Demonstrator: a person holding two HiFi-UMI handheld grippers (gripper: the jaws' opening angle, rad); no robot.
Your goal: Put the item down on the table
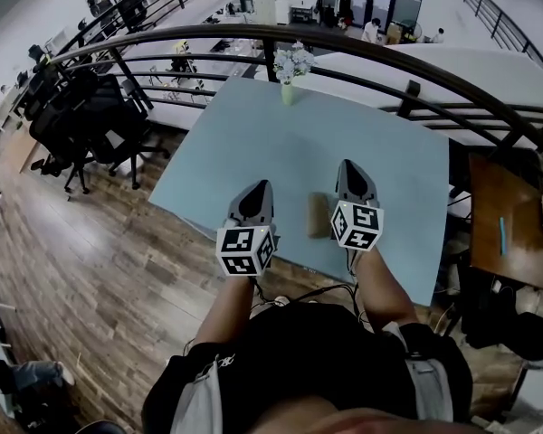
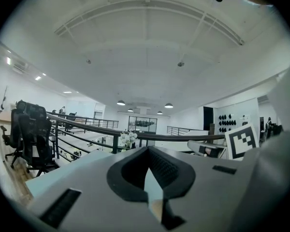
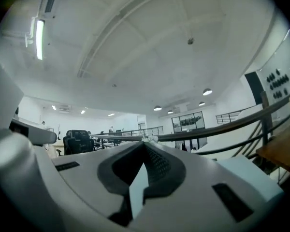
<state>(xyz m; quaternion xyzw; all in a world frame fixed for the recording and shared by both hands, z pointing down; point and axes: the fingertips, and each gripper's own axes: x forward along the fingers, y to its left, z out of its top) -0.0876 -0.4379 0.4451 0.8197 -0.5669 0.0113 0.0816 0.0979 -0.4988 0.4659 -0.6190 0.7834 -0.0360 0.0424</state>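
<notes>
Left gripper (image 1: pixel 260 188) and right gripper (image 1: pixel 348 167) both hang with jaws pressed together on nothing, while the tan block (image 1: pixel 319 215) lies between them on the table (image 1: pixel 253 134), just beside the right one, its long axis seemingly running away from the person.

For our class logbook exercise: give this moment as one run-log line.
left gripper: shut, empty | right gripper: shut, empty | brown block: lying on table, not held
</notes>
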